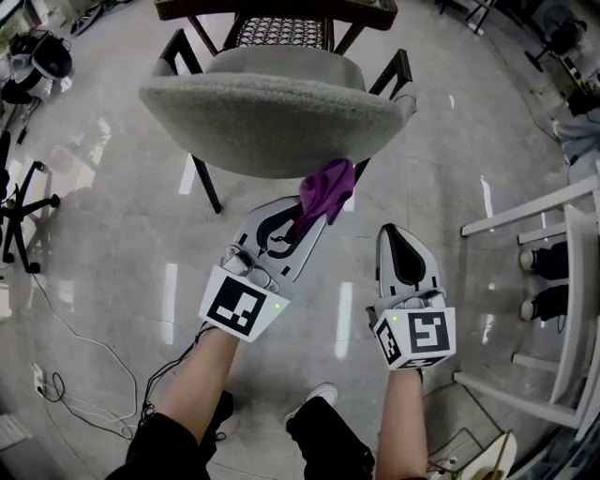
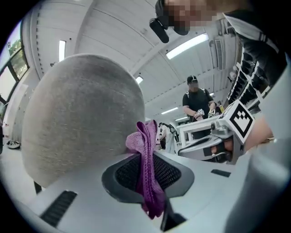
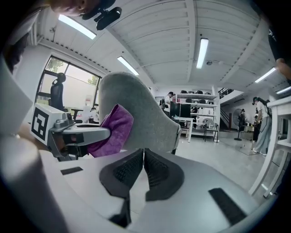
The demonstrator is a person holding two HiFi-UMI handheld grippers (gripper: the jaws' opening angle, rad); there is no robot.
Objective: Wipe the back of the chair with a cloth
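Note:
A grey upholstered chair back [image 1: 267, 117] curves across the top of the head view, on black legs. My left gripper [image 1: 314, 217] is shut on a purple cloth [image 1: 326, 190], which presses against the lower right part of the chair back. In the left gripper view the cloth [image 2: 146, 164] stands pinched between the jaws, right beside the grey chair back [image 2: 77, 127]. My right gripper [image 1: 405, 239] is shut on nothing, lower and to the right of the chair. In the right gripper view the cloth [image 3: 111, 132] touches the chair back [image 3: 141, 118].
A dark wooden table [image 1: 281, 11] stands beyond the chair. White furniture rails [image 1: 553, 281] are at the right, with a person's shoes [image 1: 539, 281] among them. Cables [image 1: 75, 375] trail on the glossy floor at left, near an office chair base [image 1: 23, 216].

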